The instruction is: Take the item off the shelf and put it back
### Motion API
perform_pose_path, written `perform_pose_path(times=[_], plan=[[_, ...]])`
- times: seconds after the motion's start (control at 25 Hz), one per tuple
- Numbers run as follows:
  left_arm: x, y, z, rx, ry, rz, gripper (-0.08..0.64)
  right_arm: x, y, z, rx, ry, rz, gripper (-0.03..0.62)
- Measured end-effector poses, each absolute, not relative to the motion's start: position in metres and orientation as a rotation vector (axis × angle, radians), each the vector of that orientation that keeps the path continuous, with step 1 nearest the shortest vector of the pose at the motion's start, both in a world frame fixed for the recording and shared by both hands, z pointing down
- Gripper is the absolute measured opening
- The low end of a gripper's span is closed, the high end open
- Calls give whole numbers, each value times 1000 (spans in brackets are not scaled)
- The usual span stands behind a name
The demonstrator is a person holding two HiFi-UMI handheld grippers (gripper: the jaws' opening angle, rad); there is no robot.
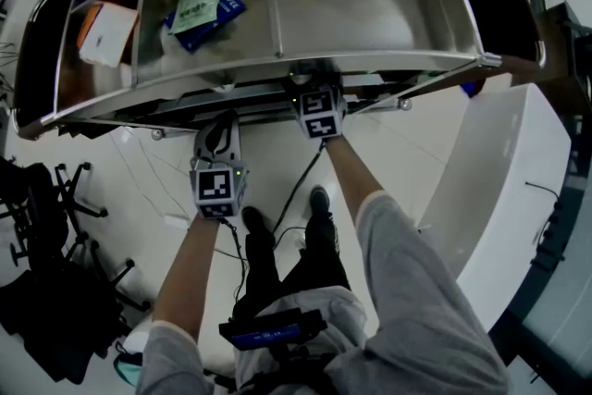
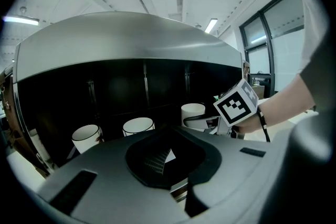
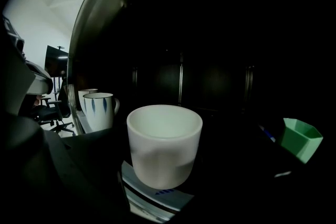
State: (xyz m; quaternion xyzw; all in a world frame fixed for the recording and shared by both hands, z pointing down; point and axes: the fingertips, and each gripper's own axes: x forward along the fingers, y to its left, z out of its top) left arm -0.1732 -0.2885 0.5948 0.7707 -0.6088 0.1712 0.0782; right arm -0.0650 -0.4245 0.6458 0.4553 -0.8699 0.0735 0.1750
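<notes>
Now R tool [image 1: 313, 90] spread round upright white cup [image 3: 164, 147], mouth up; L tool [image 1: 219, 127] closed.

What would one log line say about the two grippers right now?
place: shelf | right gripper: white cup between jaws, grip unclear | left gripper: shut, empty

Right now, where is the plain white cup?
In the right gripper view the white cup is dead centre inside the dark shelf, striped mug to its left, green tub to its right.
</notes>
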Motion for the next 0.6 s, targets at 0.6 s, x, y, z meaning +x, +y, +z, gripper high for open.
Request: perform_pose_path(times=[0.6], plan=[[-176, -268, 602, 2225, -1831, 491, 6, -59, -411, 634, 1361, -2462, 189, 451]])
